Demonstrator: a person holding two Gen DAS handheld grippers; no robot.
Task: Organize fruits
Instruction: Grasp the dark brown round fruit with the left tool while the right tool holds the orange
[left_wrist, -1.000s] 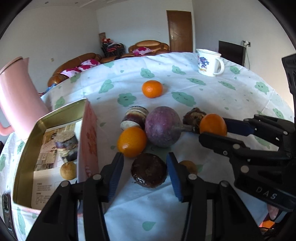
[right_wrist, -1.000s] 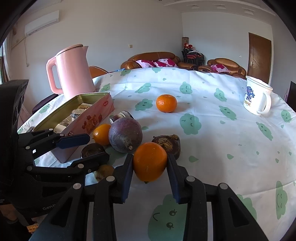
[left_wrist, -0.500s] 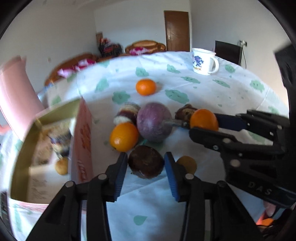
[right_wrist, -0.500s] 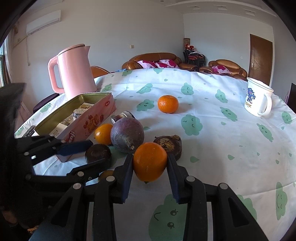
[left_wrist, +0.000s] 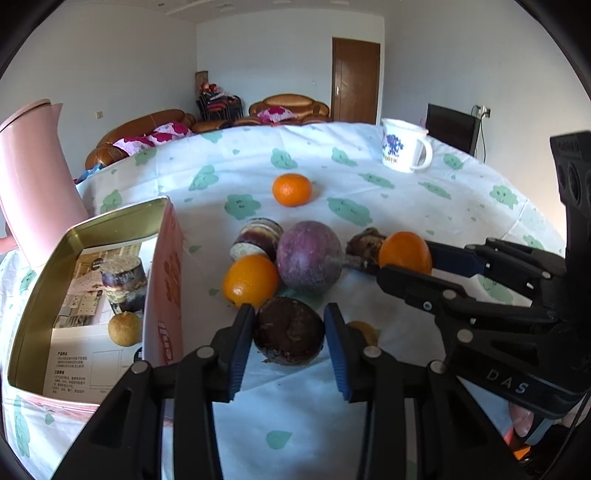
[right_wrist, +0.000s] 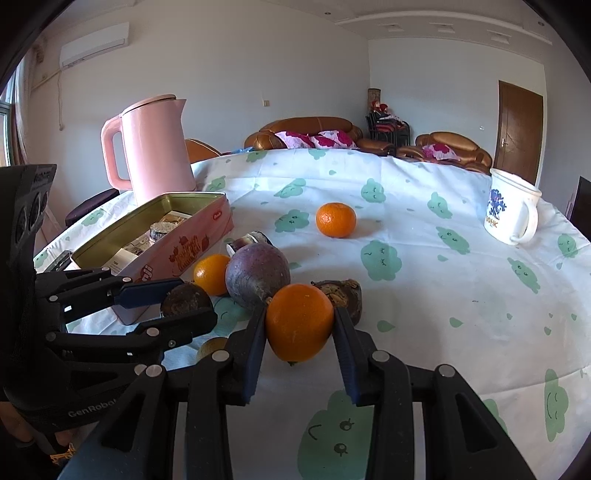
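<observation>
Both tongs work low over the worktop (right_wrist: 461, 295), which is draped in a white cloth printed with green clouds. Left tongs (left_wrist: 289, 332) are closing around a dark brown round fruit (left_wrist: 289, 330) that sits on the cloth; the blue pads stand at its two sides, the left one seemingly touching and the right one just at its edge, though I cannot tell whether they press yet. Right tongs (right_wrist: 299, 323) are clamped narrowly on an orange (right_wrist: 299, 321), their pads pressed against its flanks. Just beside the dark fruit lies a small tan fruit (left_wrist: 364, 330), half hidden behind the left tongs' right finger. Beyond it a second orange (left_wrist: 250, 280) touches a large purple root vegetable (left_wrist: 308, 256), whose stalk points toward the held orange; a cut purple-and-white piece (left_wrist: 256, 240) lies behind them, and a dark knobbly lump (right_wrist: 341, 297) sits behind the held orange. To the left stands an open pink tin (left_wrist: 162, 280) with printed paper, a purple-skinned chunk (left_wrist: 123, 280) and a small tan round fruit (left_wrist: 125, 328) inside. Farther off a mandarin (left_wrist: 292, 189) sits alone on the cloth. A pink kettle (right_wrist: 155, 147) stands behind the tin, and a white mug (right_wrist: 511, 210) with a blue motif stands well apart at the far right.
</observation>
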